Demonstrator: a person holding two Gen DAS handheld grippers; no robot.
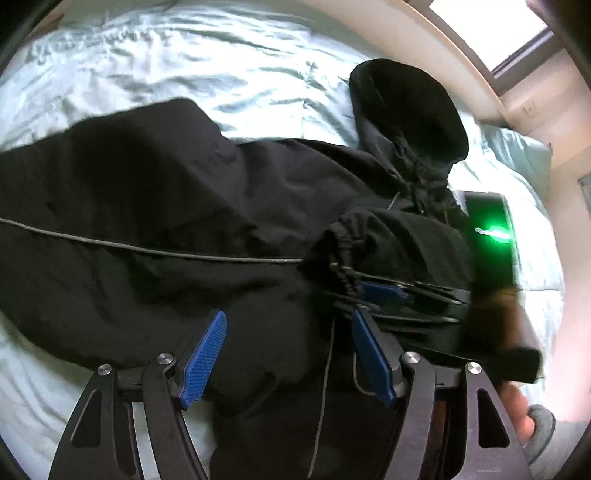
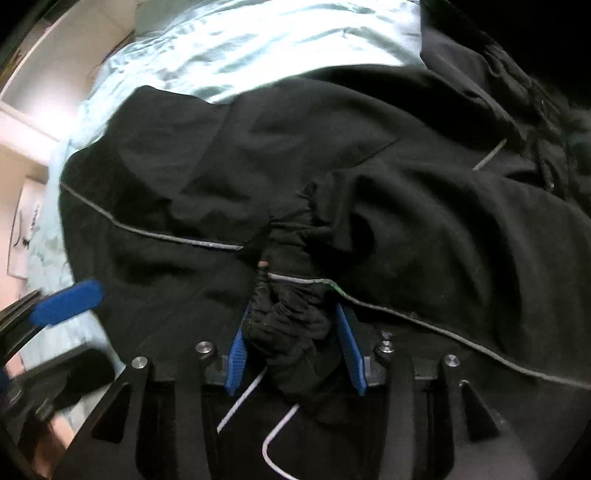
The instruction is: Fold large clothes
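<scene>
A black hooded sweatshirt lies spread on a pale green bed sheet, hood at the upper right. My left gripper is open just above the dark fabric, blue pads apart. My right gripper is shut on a bunched gathered cuff of the sweatshirt, with a sleeve folded over the body. The right gripper also shows in the left wrist view, at the cuff. A blue pad of the left gripper shows at the left in the right wrist view.
A thin grey cord runs across the sweatshirt. A pillow lies at the bed's right end. A window and a cream wall are beyond. A green light glows on the right gripper's body.
</scene>
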